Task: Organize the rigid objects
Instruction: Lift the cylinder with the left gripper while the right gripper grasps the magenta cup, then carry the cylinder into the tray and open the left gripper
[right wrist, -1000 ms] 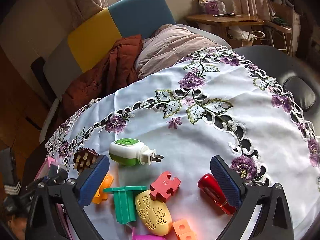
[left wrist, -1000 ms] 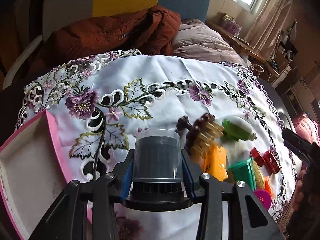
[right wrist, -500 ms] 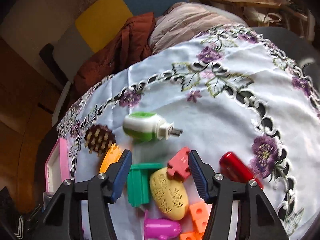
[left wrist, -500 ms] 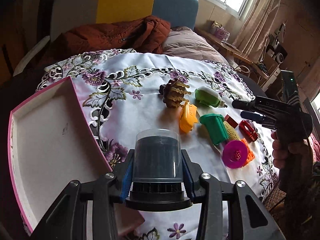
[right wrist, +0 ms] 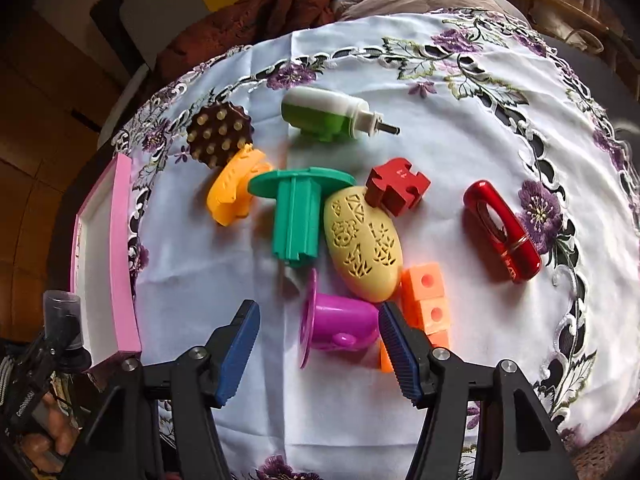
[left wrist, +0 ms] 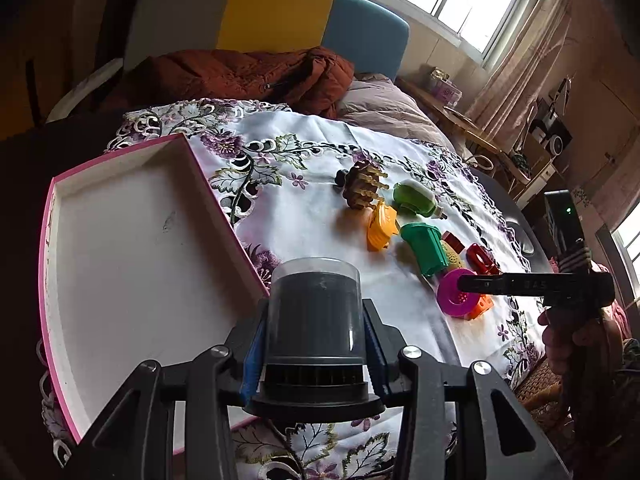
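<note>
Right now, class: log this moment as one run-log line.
left gripper: shut on capped container | right gripper: opening, around magenta cup | tray: empty

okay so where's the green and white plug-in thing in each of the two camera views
Left wrist view: the green and white plug-in lies right of centre, just right of the brown spiky disc.
Right wrist view: upper centre, prongs pointing right.
Shared landmark: that disc sits immediately left of it in both views.

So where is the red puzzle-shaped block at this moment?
In the right wrist view the red puzzle-shaped block lies on the tablecloth near the middle of the pile, touching the upper end of the yellow oval case, right of the green flanged piece.
</note>
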Demonstrator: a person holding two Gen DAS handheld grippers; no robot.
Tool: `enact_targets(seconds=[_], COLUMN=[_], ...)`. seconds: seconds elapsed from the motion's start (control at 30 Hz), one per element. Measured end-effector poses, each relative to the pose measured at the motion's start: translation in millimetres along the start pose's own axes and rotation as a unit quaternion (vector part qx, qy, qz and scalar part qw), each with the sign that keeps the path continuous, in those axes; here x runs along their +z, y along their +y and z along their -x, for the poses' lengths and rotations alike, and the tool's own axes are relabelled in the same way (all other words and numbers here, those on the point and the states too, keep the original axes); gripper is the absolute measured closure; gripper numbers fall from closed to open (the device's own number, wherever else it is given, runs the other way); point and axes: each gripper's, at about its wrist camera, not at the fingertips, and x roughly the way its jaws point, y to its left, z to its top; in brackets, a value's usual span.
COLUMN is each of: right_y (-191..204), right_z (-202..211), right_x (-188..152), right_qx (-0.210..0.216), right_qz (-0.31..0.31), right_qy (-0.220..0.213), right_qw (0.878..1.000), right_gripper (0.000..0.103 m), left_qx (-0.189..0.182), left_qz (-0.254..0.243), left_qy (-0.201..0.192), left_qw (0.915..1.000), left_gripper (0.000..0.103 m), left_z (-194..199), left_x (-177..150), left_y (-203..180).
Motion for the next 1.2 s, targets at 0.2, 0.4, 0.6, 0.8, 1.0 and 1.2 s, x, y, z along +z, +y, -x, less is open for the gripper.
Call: enact_targets(seconds=[0.2,0.4,0.6,0.8,1.0,1.2], right_y=[6.5,32.2,69.5,73.1,73.8,72.9], right_z=[-23.5,-11.9,-28.0,-40.1,-43.8,-44.9], right_x=[-4.7,-7.8,-14.8,-16.8,-16.2,-17.1], right_qx=[-0.037,-0.012,0.021,0.028,0.029,0.031], right_qz=[0.025,0.079,0.141,0.148,0.146,0.143], right_qy=[0.004,-0.027,-0.019,-0.004,-0.007,-0.002], right_qw=[0.999,0.996,0.990,0.989,0.989,0.989], right_gripper=[0.053,0.058,0.058,0.056,0.056,0.054], left_qx=[0.010,0.042,0.082,0.155,0.196,0.213], left_qz=[0.015,0.041,0.072,0.067,0.052,0.048], left_qy=[-0.014,-0.027,-0.046,-0.073,-0.095,-0.099], left_qw=[0.9997,0.9979,0.9929,0.9829,0.9746,0.9708], left_gripper=[0.060,0.060,0.060,0.060,0.060,0.060], left_z=[14.4,27.9,42.9,56.8,66.6,67.9], left_x=[-8.6,-17.1,-18.0,-13.2,-9.5,-4.3], left_y=[17.7,48.8,76.3,82.5,77.3,77.4])
